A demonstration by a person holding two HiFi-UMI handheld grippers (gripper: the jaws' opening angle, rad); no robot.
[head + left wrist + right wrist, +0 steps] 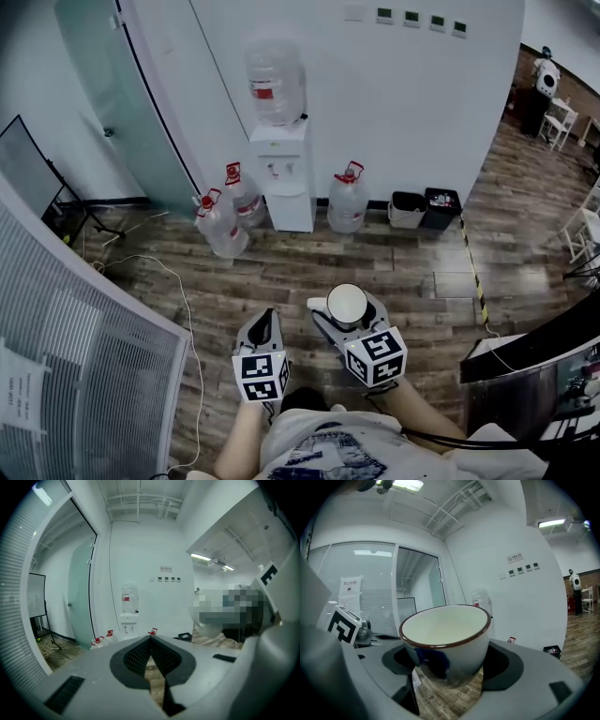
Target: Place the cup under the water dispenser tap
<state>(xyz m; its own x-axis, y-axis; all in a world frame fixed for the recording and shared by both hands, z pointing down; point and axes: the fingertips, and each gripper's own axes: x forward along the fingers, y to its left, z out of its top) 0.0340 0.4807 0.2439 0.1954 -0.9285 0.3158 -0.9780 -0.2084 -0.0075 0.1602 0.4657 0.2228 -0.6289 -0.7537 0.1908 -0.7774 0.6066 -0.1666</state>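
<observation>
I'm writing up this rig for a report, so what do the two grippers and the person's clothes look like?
The left gripper and right gripper have pale grey moulded shells with black pads, finely meshed on the left one. The left cube and right cube are white with black square markers. The person wears a light T-shirt with a dark print.

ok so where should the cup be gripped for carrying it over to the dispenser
By its lower wall, from the side, as the right gripper holds it now: one jaw on each opposite side of the cup. The wall tapers toward the base, so the grip sits below the wide rim, leaving it upright with its mouth open.
</observation>
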